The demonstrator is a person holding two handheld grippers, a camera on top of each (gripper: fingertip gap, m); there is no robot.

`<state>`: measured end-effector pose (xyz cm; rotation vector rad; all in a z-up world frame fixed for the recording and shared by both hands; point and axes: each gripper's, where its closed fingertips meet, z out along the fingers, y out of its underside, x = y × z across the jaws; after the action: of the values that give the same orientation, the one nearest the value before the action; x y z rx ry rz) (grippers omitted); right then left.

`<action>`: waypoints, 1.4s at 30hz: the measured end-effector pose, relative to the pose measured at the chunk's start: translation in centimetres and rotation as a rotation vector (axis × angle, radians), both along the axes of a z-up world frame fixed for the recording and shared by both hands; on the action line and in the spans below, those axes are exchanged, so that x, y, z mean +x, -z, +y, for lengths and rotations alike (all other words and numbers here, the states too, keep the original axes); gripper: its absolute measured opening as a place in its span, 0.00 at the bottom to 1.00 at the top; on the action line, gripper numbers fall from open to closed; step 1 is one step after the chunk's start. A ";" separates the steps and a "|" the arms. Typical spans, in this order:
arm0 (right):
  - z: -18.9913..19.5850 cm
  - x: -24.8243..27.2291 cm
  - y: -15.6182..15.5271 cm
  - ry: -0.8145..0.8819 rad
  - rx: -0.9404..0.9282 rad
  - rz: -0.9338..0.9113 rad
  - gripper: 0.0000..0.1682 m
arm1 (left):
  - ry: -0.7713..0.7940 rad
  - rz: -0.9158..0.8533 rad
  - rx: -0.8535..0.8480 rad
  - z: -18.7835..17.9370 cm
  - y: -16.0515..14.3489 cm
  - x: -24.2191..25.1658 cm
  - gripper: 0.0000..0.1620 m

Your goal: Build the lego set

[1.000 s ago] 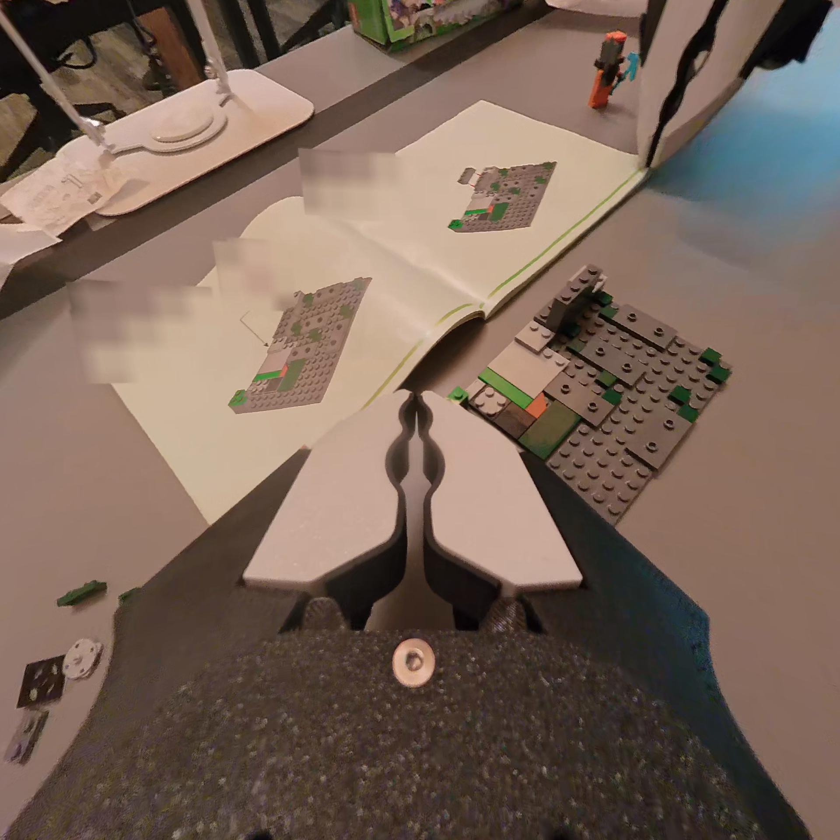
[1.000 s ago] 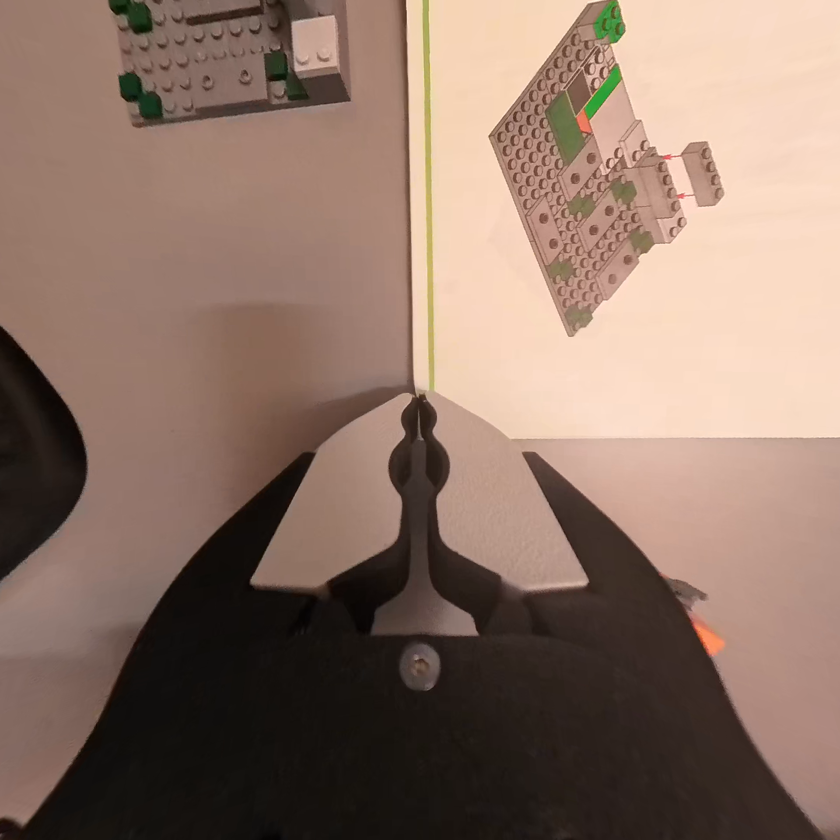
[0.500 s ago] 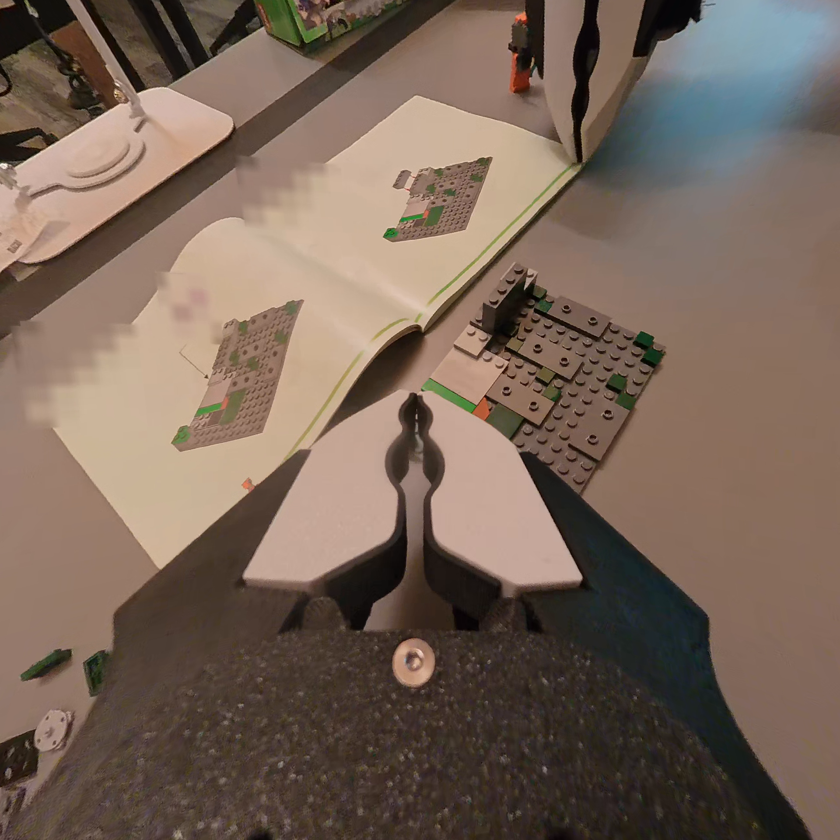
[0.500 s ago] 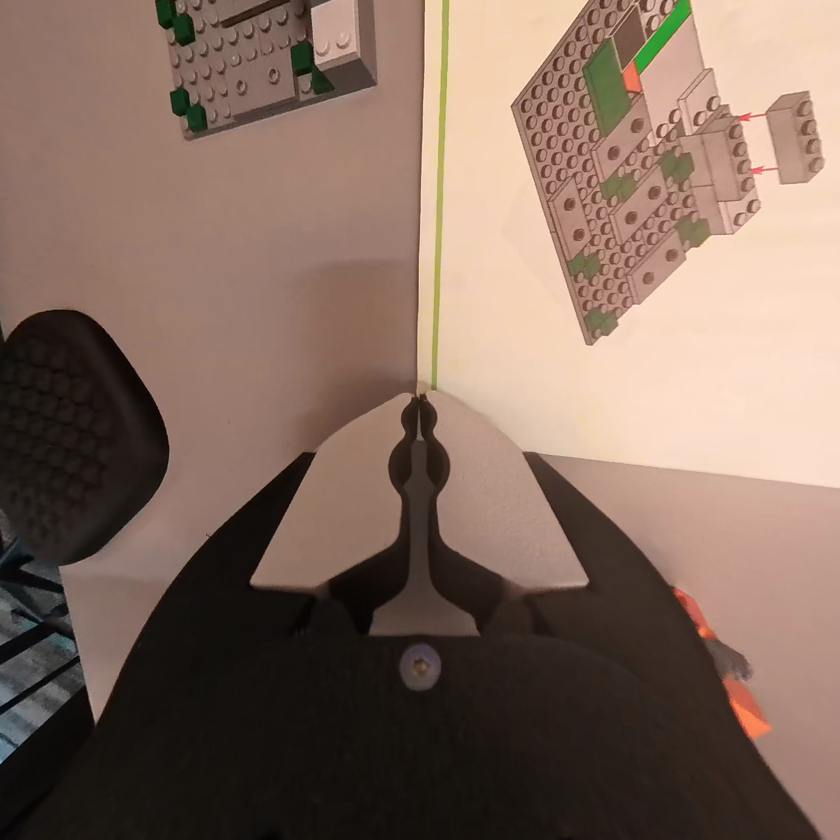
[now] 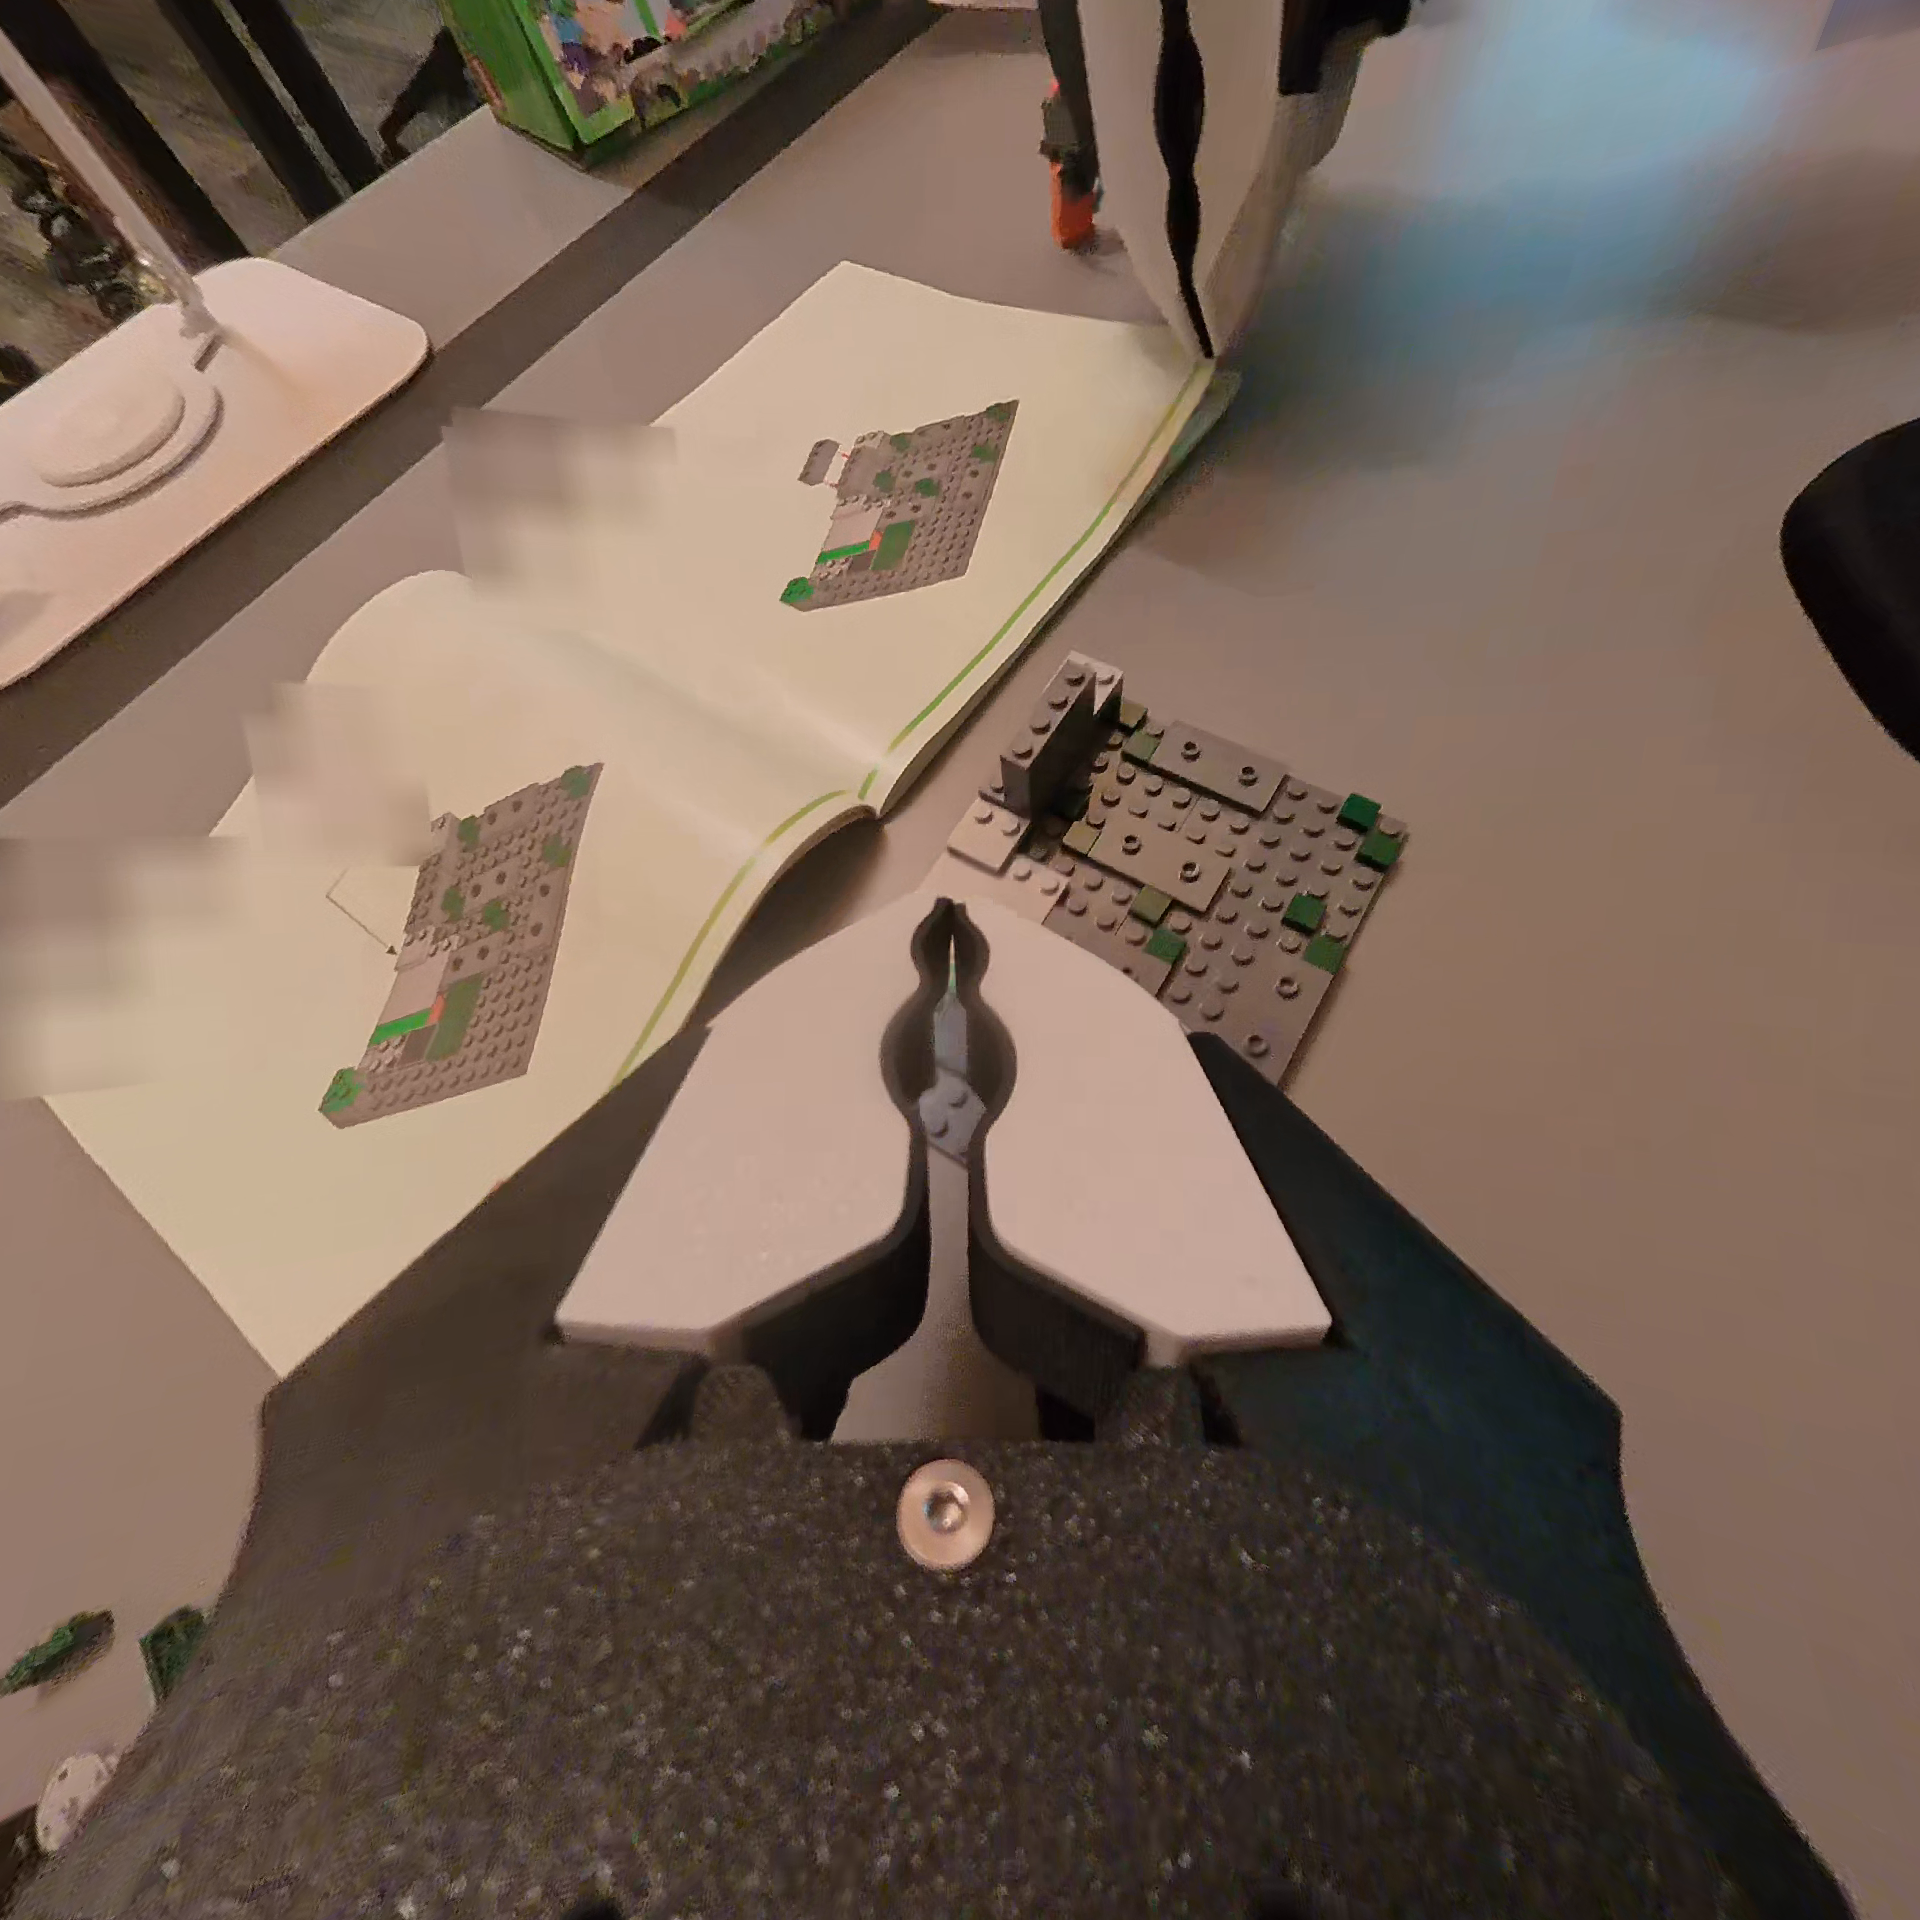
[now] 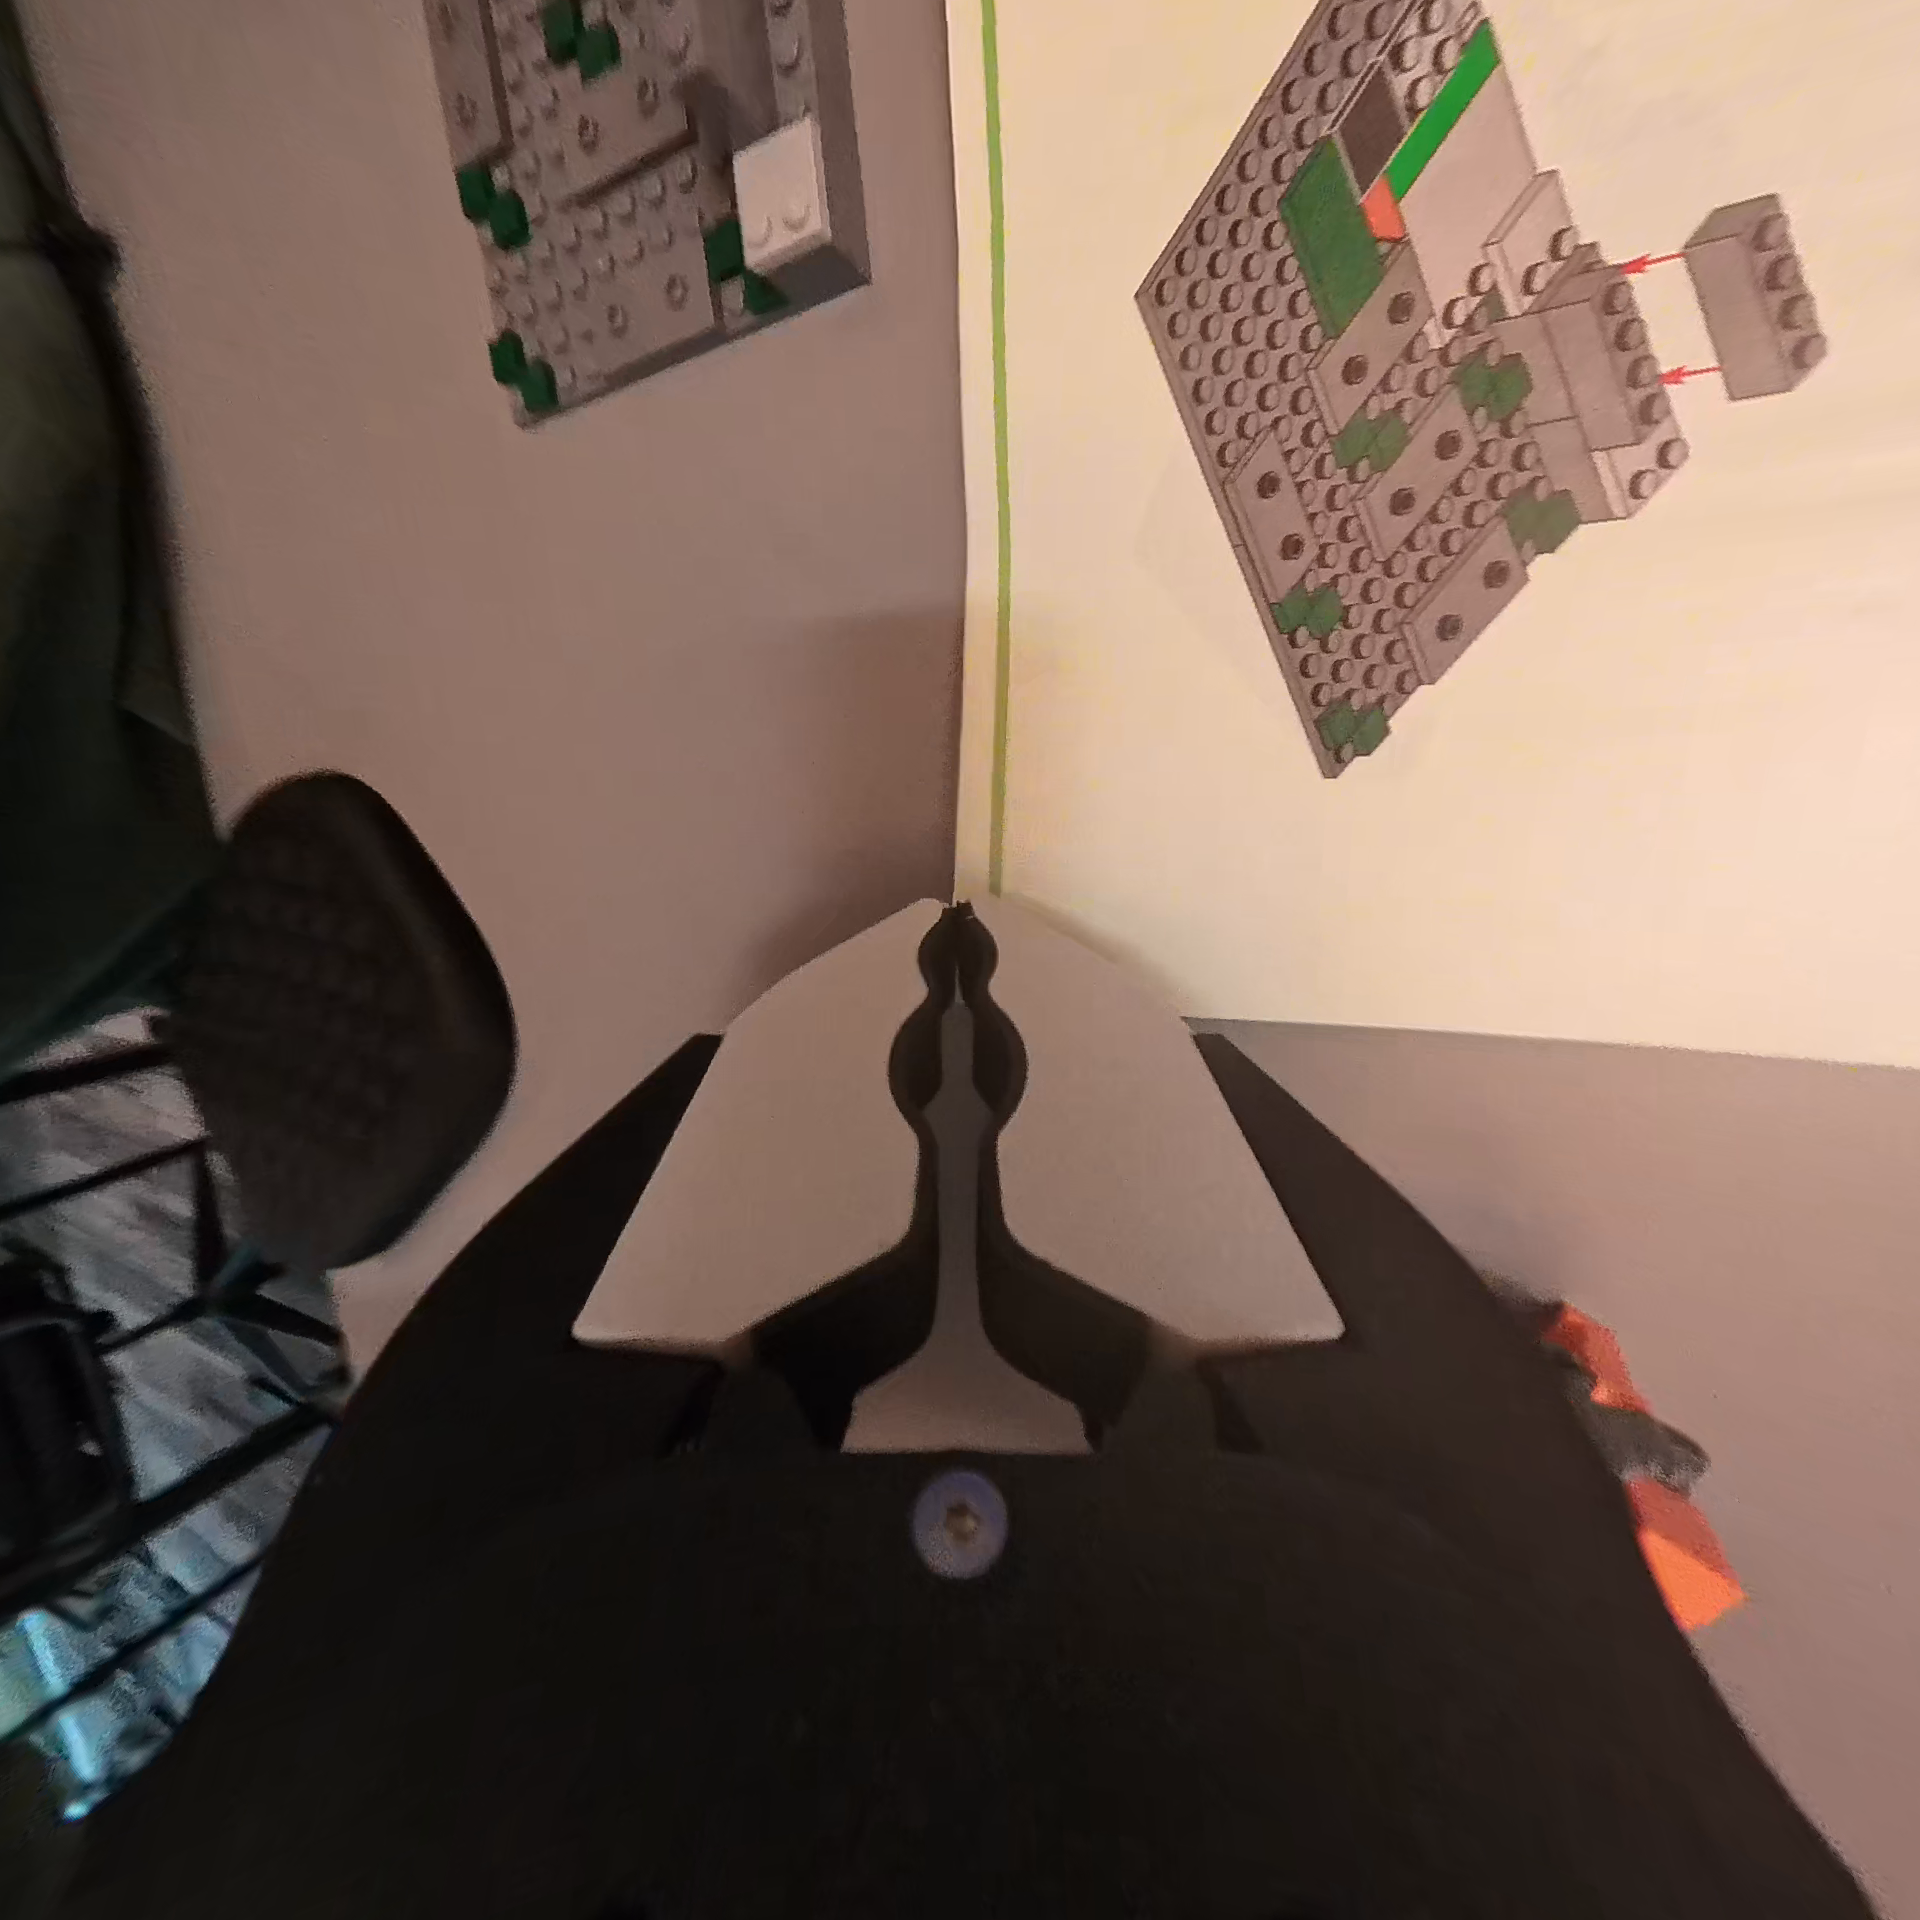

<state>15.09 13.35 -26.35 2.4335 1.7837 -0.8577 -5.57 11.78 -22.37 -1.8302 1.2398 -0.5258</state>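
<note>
The grey Lego baseplate build point(image 5: 1226, 873) with dark green studs and a raised grey wall lies right of the open instruction booklet point(image 5: 665, 665). My left gripper point(image 5: 948, 914) is shut and hovers over the build's near-left corner, hiding it; a bit of grey plate shows through the finger gap. My right gripper point(image 6: 961, 912) is shut at the booklet's far right page corner, apparently pinching it. It also shows in the left wrist view point(image 5: 1195, 343). The build point(image 6: 644, 208) and the booklet point(image 6: 1455, 727) show in the right wrist view.
An orange minifigure point(image 5: 1070, 197) stands behind the right gripper, and shows in the right wrist view point(image 6: 1652, 1507). A green Lego box point(image 5: 603, 62) and a white lamp base point(image 5: 156, 436) sit at the back. Loose small pieces point(image 5: 62, 1652) lie near left. A black chair point(image 6: 332, 1018) is beside the table. One gripper's finger ends stand about 20 cm off the other's.
My left gripper has moved right and forward over the build's near-left corner, which it now covers. My right gripper stays shut at the page corner while its view swings towards the chair.
</note>
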 end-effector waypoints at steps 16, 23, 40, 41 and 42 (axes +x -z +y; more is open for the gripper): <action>1.8 -1.7 -6.0 0.118 -0.064 0.189 0.00 | 0.234 0.087 0.062 3.1 -1.8 11.9 0.14; 2.2 0.6 -1.6 0.004 0.296 0.016 0.07 | 0.262 0.160 0.115 3.7 -0.5 13.1 0.12; 1.3 0.3 1.3 -0.152 0.421 -0.064 0.00 | 0.194 0.176 0.102 3.4 0.2 11.2 0.11; 1.3 0.2 1.2 -0.129 0.367 -0.054 0.00 | 0.196 0.174 0.100 3.3 0.3 11.3 0.11; 1.1 0.2 1.0 -0.105 0.305 -0.041 0.00 | 0.199 0.172 0.098 3.3 0.3 11.4 0.11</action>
<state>15.28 14.47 -27.40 2.4732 2.1450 -0.5591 5.88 15.03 -22.68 -1.7078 1.5472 -0.4142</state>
